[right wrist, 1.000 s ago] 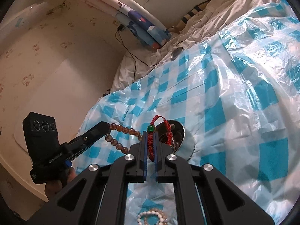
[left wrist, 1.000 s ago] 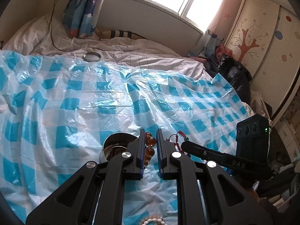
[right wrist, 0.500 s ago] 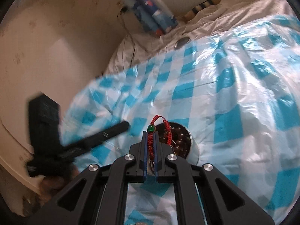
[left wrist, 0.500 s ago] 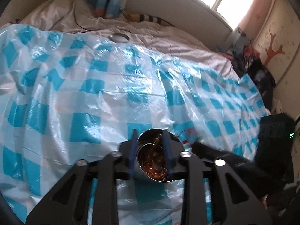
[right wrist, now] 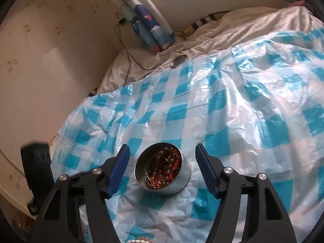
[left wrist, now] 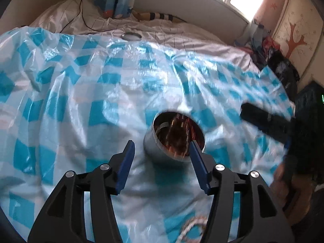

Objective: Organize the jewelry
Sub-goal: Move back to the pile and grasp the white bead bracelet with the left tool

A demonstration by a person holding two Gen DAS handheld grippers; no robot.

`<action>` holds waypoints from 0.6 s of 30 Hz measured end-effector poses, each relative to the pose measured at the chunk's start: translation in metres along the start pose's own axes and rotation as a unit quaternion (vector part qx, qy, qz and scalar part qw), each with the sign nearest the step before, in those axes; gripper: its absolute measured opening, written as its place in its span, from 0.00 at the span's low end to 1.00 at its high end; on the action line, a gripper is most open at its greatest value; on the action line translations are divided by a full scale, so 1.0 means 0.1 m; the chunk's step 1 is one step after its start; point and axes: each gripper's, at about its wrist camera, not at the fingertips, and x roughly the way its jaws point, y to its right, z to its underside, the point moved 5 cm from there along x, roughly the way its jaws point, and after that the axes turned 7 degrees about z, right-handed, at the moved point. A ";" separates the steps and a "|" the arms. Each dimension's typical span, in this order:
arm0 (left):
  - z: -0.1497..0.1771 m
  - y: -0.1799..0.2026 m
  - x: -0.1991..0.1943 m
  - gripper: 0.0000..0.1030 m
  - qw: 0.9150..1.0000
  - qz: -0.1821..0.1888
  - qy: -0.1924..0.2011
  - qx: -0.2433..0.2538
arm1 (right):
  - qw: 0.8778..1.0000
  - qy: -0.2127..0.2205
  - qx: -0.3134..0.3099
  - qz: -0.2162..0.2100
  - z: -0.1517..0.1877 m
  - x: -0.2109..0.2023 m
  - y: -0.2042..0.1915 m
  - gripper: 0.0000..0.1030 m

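Observation:
A round metal tin [right wrist: 164,173] sits on the blue-and-white checked plastic sheet [right wrist: 232,111] on the bed. It holds an amber bead bracelet [right wrist: 162,177] and a red cord bracelet [right wrist: 175,163]. My right gripper [right wrist: 162,151] is open and empty, above the tin. In the left wrist view the tin [left wrist: 162,147] with the blurred beads lies just ahead of my open, empty left gripper [left wrist: 161,144]. A white bead bracelet [left wrist: 192,228] lies on the sheet below the left gripper; its edge also shows in the right wrist view [right wrist: 139,240].
The right gripper's body shows at the right of the left wrist view [left wrist: 269,123]. The left gripper's body is a dark blur at the left of the right wrist view [right wrist: 36,162]. A round metal lid [left wrist: 131,36] lies on the white bedding at the back. A cable [right wrist: 125,46] runs down the wall.
Both grippers have opened. The amber beads and the red cord bracelet dropped from the jaws into the tin. The left gripper has swung away from the right one.

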 end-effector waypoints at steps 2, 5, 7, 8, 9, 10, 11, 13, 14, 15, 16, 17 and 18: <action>0.18 0.01 -0.01 0.52 1.000 -0.008 -0.019 0.017 | 1.000 -0.011 0.011 0.009 0.04 0.01 0.06 0.66; 0.38 0.13 0.00 0.52 0.997 0.000 -0.048 0.053 | 0.999 -0.024 0.021 0.009 0.13 0.00 0.08 0.66; 0.49 0.21 -0.03 0.52 0.995 0.000 -0.057 0.076 | 0.999 -0.028 0.012 0.014 0.20 -0.06 0.05 0.66; 0.54 0.25 -0.05 0.52 0.995 0.005 -0.062 0.082 | 0.999 -0.028 0.009 0.014 0.22 -0.08 0.03 0.66; 0.61 0.29 -0.06 0.52 0.994 0.012 -0.068 0.087 | 0.999 -0.029 0.003 0.015 0.27 -0.12 0.01 0.66; 0.66 0.32 -0.07 0.52 0.993 0.014 -0.072 0.092 | 0.999 -0.030 -0.001 0.017 0.31 -0.15 -0.01 0.67; 0.71 0.35 -0.07 0.52 0.992 0.014 -0.077 0.099 | 0.999 -0.031 -0.005 0.018 0.35 -0.18 -0.02 0.68; 0.83 0.43 -0.07 0.52 0.989 0.014 -0.090 0.119 | 0.999 -0.033 -0.010 0.023 0.46 -0.25 -0.03 0.69; 0.87 0.44 -0.07 0.52 0.987 0.011 -0.095 0.127 | 0.999 -0.035 -0.007 0.023 0.52 -0.29 -0.02 0.69; 0.93 0.46 -0.07 0.52 0.985 0.009 -0.101 0.136 | 0.999 -0.036 -0.002 0.021 0.57 -0.32 0.00 0.69; 0.95 0.46 -0.06 0.52 0.984 0.010 -0.106 0.141 | 0.999 -0.036 0.008 0.019 0.63 -0.37 0.03 0.70; 0.99 0.47 -0.06 0.52 0.983 0.011 -0.112 0.146 | 0.999 -0.038 0.015 0.018 0.66 -0.38 0.04 0.70; 1.03 0.47 -0.07 0.52 0.982 0.012 -0.117 0.151 | 0.999 -0.040 0.022 0.015 0.69 -0.40 0.06 0.70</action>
